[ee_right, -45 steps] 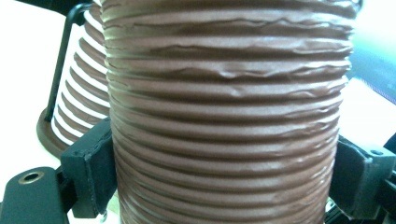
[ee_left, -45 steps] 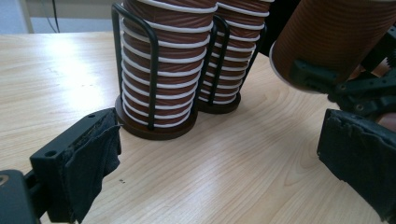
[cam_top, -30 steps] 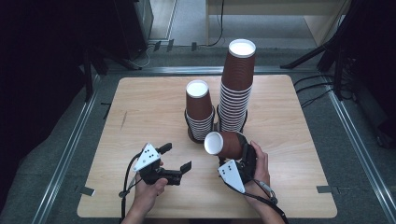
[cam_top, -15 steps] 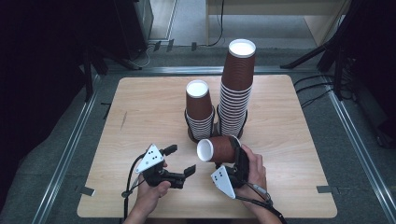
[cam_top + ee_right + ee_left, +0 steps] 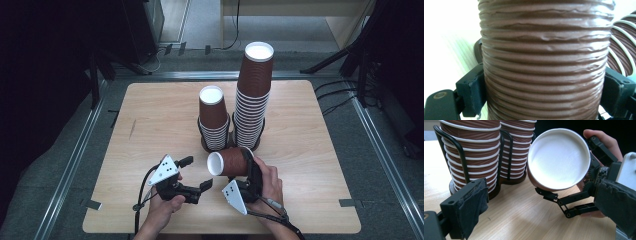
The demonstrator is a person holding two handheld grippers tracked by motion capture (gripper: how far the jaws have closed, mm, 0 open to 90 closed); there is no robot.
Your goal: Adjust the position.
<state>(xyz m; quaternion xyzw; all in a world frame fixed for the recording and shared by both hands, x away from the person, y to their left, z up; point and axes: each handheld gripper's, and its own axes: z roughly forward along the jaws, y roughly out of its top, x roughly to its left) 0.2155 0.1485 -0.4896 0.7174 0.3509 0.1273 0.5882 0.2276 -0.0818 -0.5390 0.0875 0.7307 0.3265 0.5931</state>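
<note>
- Since a second ago, the right gripper (image 5: 248, 172) is turning the single cup (image 5: 229, 162) so that its white mouth is now facing the left gripper (image 5: 196, 173), and the cup is lying lower, on its side.
- The right gripper is clamping this cup around its ribbed brown wall (image 5: 544, 62); the cup is hanging just in front of the cup holder (image 5: 206, 145), above the desk (image 5: 310, 145).
- The left gripper is waiting with its jaws apart and empty, in front of the holder and to the left of the cup.
- The short stack (image 5: 213, 117) and the tall stack (image 5: 253, 95) are standing upright in the holder.
- I judge that a handover to the left gripper is being prepared.
</note>
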